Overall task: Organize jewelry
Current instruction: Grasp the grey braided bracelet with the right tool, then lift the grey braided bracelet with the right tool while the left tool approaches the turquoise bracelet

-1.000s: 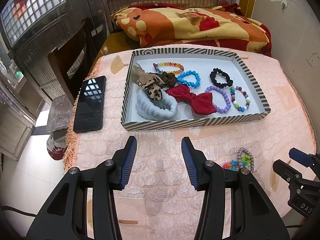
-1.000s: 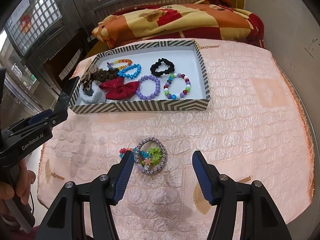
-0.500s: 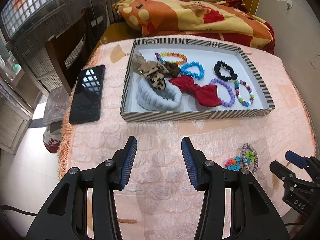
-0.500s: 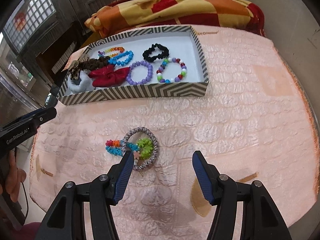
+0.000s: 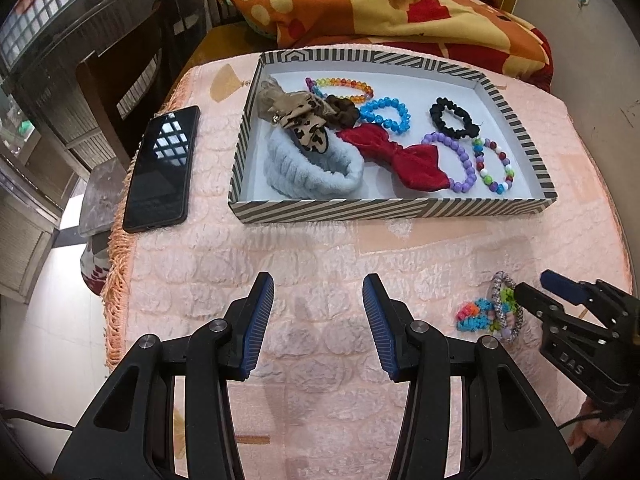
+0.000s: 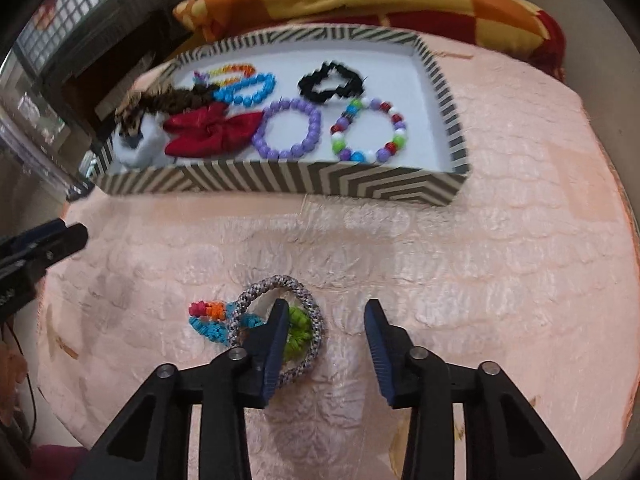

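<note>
The right gripper point(image 6: 324, 320) is lowered over the braided hair tie point(image 6: 312, 320) that lies on the pink quilted cover point(image 6: 500, 280) near its front edge, well apart from the striped tray point(image 6: 448, 120). Its jaws are closing; the left finger is set inside the ring and the right finger outside it, so that the ring's right-hand band falls between them, yet the pads are not pressed on it: nothing is grasped. Such a straddle is judged to be chosen because a flat ring is best pinched across its band. A multicoloured beaded bracelet point(image 6: 208, 318) is tangled beneath the tie and may be dragged along.

The left gripper point(image 5: 318, 304) is held released over bare cover near the front edge, nothing between its fingers, presumably kept clear.

Only in the right wrist view is the finger seen within the ring. In the left wrist view the tray's contents are shown sharply: red bow point(image 5: 396, 156), grey fluffy headband point(image 5: 316, 172), black scrunchie point(image 5: 454, 116), bead bracelets; also a phone point(image 5: 160, 168) at the cover's left edge.
</note>
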